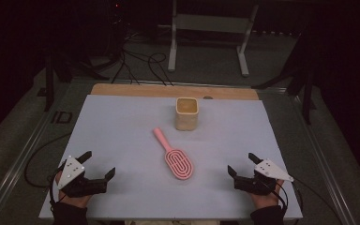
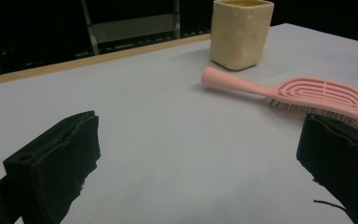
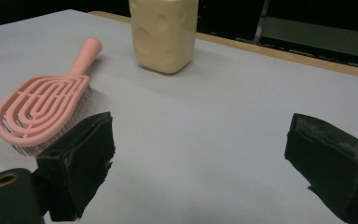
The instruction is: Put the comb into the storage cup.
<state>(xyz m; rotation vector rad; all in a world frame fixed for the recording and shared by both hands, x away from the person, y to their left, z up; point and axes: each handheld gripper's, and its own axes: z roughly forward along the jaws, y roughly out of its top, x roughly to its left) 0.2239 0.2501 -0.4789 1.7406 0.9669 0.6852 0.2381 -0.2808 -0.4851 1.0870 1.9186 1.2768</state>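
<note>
High view: pink hairbrush at the table centre, long axis diagonal, handle pointing far-left toward the cup, bristles down. Left gripper and right gripper rest at the near corners, jaws apart, empty.
Left gripper view: brush far-right, slotted oval head.
Right gripper view: brush far-left.

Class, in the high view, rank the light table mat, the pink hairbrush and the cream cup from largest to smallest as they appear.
1. Light table mat, by far the largest.
2. Pink hairbrush, longer than the cup.
3. Cream cup, smallest, though its farther position may shrink it slightly.
</note>
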